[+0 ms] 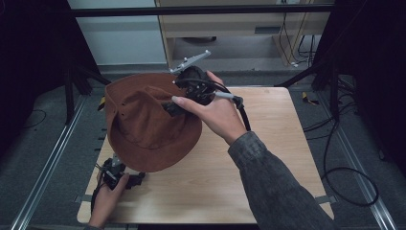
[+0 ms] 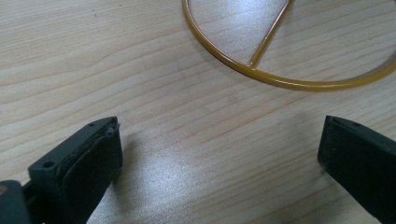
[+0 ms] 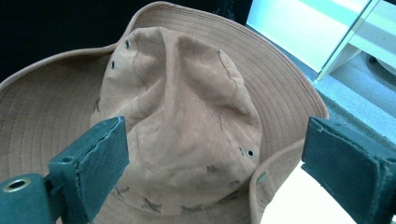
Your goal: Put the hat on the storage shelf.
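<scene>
Right gripper [image 1: 168, 108] pads [image 3: 100, 161] stand wide apart, nothing between them, hanging just above the dented crown of the rust-brown suede wide-brim hat [image 1: 143, 122]; in the right gripper view the crown sits between the two jaws but clear of both. Left gripper [image 1: 139, 179] pads [image 2: 95, 163] also apart and empty, low over bare wood near the table's near-left corner, with a thin yellow wire ring with a straight spoke [image 2: 261, 70] lying flat just ahead of them. The hat sits toward the left edge of the light wooden table [image 1: 268, 158], brim tilted, far side raised, part of it overhanging the left edge. We read the step as handling the hat with the right hand while the left waits. If we regrip, we go for the brim, not the crown: soft suede will crumple and slip under a pinch on the dome. Take the brim edge nearest the right gripper, pads square to the stitched rim, close fully before lifting. Keep the left gripper low and clear of the ring so the brim doesn't snag it. Watch the overhang; a nudge leftward could tip the hat off the table.
</scene>
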Action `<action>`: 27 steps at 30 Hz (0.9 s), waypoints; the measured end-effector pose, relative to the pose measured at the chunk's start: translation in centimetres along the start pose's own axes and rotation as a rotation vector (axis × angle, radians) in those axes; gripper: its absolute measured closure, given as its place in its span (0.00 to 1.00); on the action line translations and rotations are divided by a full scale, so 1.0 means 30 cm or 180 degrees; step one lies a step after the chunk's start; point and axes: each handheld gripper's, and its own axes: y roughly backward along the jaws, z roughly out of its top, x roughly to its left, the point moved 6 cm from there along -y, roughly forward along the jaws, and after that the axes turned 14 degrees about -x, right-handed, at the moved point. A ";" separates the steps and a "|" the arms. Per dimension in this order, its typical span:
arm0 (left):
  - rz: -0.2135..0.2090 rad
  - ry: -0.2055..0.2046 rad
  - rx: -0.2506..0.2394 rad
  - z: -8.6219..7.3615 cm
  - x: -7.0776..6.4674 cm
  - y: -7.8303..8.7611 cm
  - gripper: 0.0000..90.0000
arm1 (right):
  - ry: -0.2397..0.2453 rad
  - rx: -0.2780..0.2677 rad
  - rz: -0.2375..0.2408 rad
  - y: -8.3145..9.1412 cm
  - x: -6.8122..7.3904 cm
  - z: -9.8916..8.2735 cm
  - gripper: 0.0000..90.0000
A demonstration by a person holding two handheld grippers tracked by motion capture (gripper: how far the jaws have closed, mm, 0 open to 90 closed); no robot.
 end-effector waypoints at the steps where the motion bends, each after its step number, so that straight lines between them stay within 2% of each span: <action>1: 0.0000 0.0000 0.0000 0.000 0.000 0.000 0.00 | 0.0000 0.0000 0.0000 0.000 0.000 0.000 0.08; 4: -0.0003 -0.0006 0.0008 0.000 0.000 0.001 0.00 | 0.0005 0.0008 -0.0010 0.010 -0.015 -0.016 0.08; 5: -0.0019 -0.0051 0.0049 -0.002 0.003 0.004 0.00 | 0.0007 0.0002 -0.0017 0.012 -0.017 -0.020 0.08; 9: 0.0000 0.0002 0.0000 0.000 0.000 0.000 0.00 | 0.0010 -0.0033 -0.0023 0.024 -0.023 -0.028 0.07; 11: -0.0013 -0.0042 0.0041 -0.001 0.002 0.003 0.00 | 0.0013 -0.0082 -0.0041 0.043 -0.028 -0.036 0.07; 14: -0.0006 -0.0010 0.0013 -0.001 0.000 0.001 0.00 | 0.0026 -0.0070 -0.0075 0.059 -0.034 -0.045 0.07; 17: -0.0021 -0.0040 0.0043 -0.001 0.002 0.003 0.00 | -0.0008 -0.0029 -0.0082 0.088 -0.053 -0.068 0.09; 19: -0.0002 0.0001 0.0002 0.000 0.000 0.000 0.00 | -0.0011 0.0013 -0.0180 0.112 -0.079 -0.095 0.11; 23: -0.0005 -0.0003 0.0000 0.000 0.000 0.000 0.00 | -0.0044 -0.0011 -0.0262 0.148 -0.108 -0.124 0.11; 27: 0.0000 -0.0005 0.0003 -0.001 0.000 0.001 0.00 | -0.0111 -0.0050 -0.0410 0.218 -0.161 -0.178 0.12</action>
